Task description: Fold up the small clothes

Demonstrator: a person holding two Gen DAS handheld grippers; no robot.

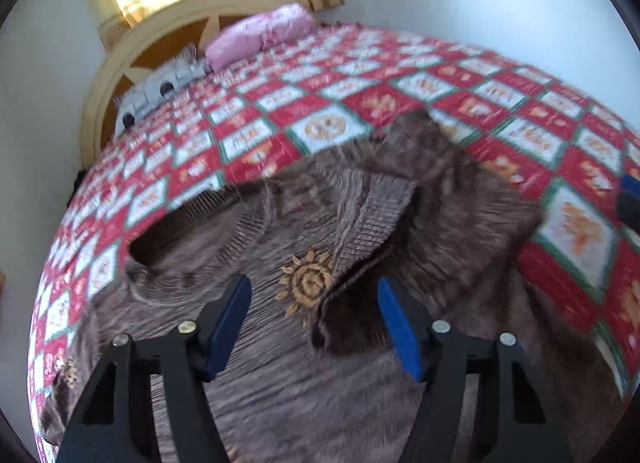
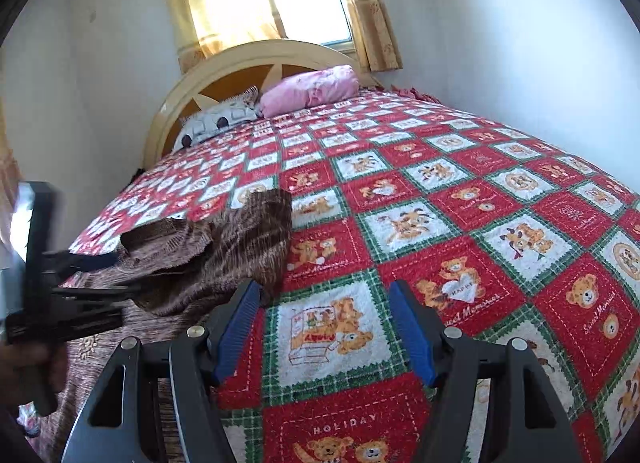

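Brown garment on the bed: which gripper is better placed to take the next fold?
Left, probably. The left gripper hangs open right over the brown garment, fingers either side of its loose flap. The right gripper is open over bare quilt, beside the cloth.

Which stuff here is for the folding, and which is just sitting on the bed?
For the folding:
brown top
left gripper
right gripper

Just there:
pink pillow
grey pillow
quilt
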